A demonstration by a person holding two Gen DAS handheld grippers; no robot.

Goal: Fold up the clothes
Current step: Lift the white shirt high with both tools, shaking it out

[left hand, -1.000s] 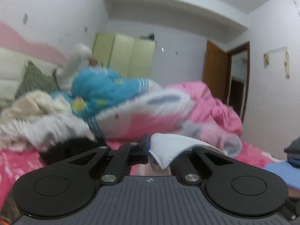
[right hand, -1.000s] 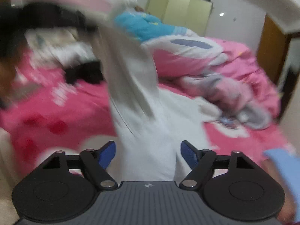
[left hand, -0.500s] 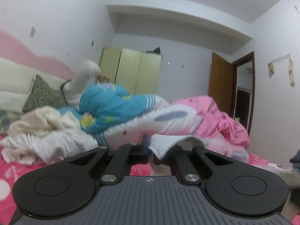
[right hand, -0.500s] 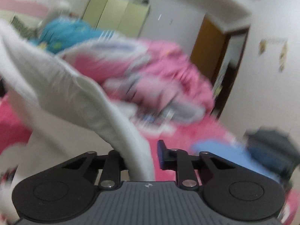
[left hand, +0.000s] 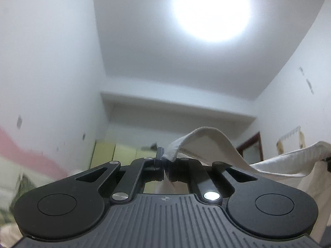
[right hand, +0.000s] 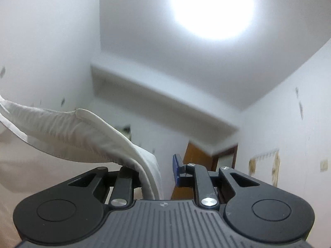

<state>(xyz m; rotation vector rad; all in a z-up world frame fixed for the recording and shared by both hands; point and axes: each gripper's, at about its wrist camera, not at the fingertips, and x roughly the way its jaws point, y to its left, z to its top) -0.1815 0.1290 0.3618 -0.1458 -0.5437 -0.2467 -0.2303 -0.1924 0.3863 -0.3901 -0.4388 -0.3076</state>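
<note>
Left wrist view: left claw (left hand: 165, 165) clamped on white garment (left hand: 209, 144), ceilingward.

Both wrist views upward, sharing ceiling lamp (left hand: 211, 10).

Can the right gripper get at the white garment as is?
Probably yes. The white garment runs down between the fingers of the right gripper, with nothing else in the way. A gap shows beside the blue finger, so a firm grip is unclear.
</note>
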